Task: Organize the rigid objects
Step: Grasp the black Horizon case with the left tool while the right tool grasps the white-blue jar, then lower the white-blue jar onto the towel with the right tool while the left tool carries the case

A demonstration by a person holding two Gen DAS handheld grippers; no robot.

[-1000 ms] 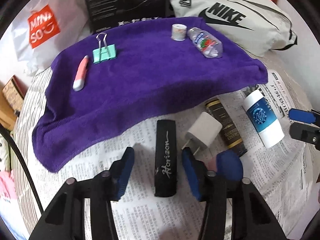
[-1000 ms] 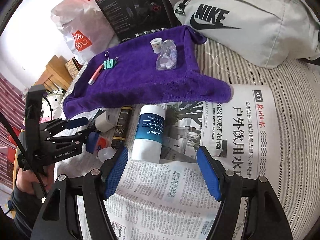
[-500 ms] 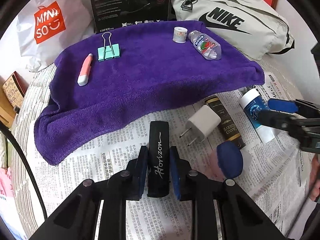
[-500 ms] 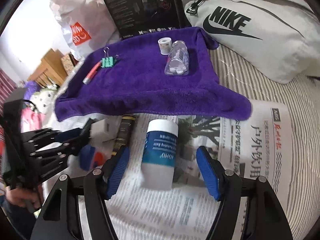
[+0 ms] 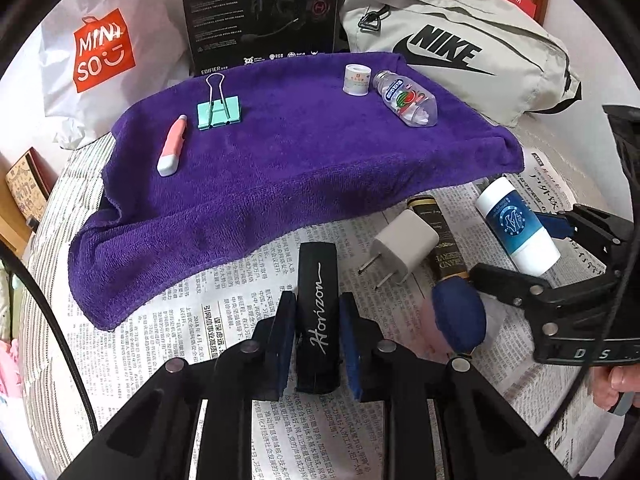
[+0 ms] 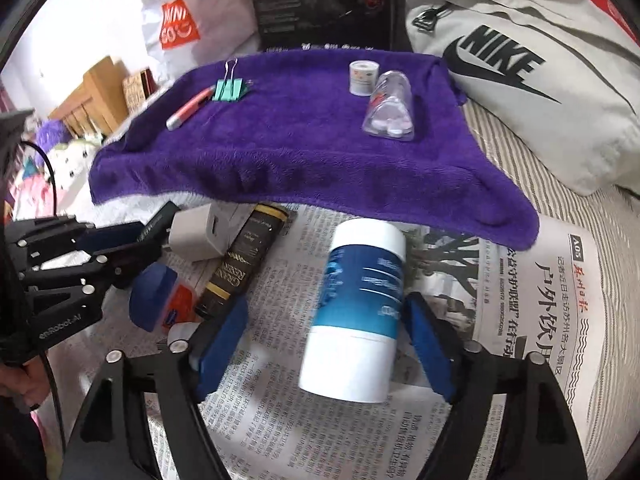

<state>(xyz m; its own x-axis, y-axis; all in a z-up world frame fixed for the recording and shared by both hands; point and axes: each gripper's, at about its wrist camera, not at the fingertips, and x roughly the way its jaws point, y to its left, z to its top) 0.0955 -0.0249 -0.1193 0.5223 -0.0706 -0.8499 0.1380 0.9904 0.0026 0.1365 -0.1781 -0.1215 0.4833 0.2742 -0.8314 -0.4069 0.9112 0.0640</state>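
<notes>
Since a second ago, left claw [image 5: 316, 322] has clenched the black case [image 5: 318, 312] on newspaper [image 6: 540, 320]; right claw [image 6: 328, 344] gapes, astride the white bottle [image 6: 356, 312], below the purple towel [image 5: 280, 168].

striped bedding [image 6: 592, 208], white wall [image 6: 80, 20], wood furn. [image 6: 96, 92]

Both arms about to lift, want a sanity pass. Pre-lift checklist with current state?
1. Left gripper shut on the black "Horizon" case: ok.
2. Right gripper jaws straddle the white-and-blue cylindrical bottle: ok.
3. Right jaws closed on the bottle: not ok, gaps both sides.
4. White plug adapter clear of the case: ok.
5. Free space on the purple towel: ok.
6. Case lifted off the newspaper: cannot tell.
</notes>
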